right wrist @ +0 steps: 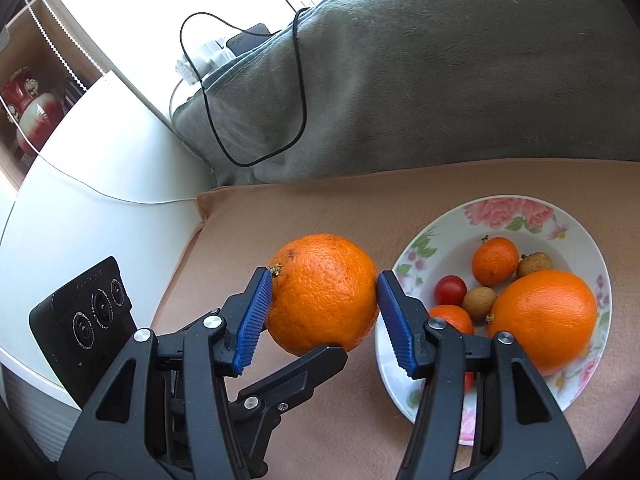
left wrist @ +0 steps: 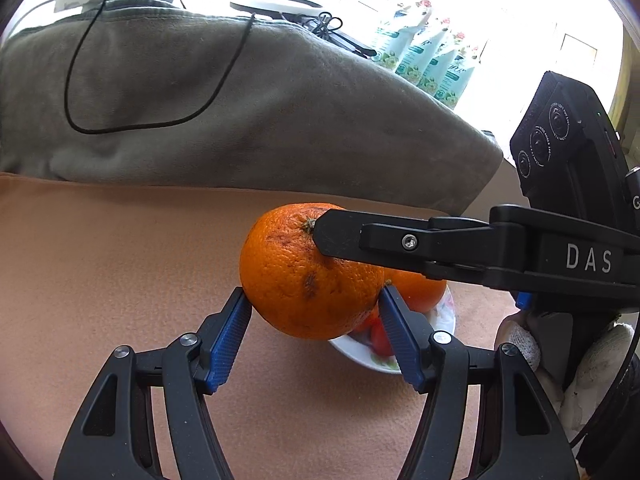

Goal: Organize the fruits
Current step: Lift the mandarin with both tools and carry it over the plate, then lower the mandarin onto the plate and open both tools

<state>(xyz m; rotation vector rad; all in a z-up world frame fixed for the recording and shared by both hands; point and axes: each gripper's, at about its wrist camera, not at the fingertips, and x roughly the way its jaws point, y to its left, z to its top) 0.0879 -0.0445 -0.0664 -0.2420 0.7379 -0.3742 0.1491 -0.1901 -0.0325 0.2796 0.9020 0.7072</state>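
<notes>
The soft peach cloth [right wrist: 320, 420] lies flat under a round white flowered plate [right wrist: 444, 236] of small fruits. Beside it, a bumpy round orange [right wrist: 324, 292] is squeezed by both the left gripper [left wrist: 314, 312] and right gripper [right wrist: 324, 312], half open. Its stem seems to point sideways.

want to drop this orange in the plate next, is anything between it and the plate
Nothing visible blocks the way. The held orange, gripped by both the left gripper and right gripper, hangs just beside the floral plate. The plate already holds a big orange and small fruits, leaving bare space toward its far rim.
</notes>
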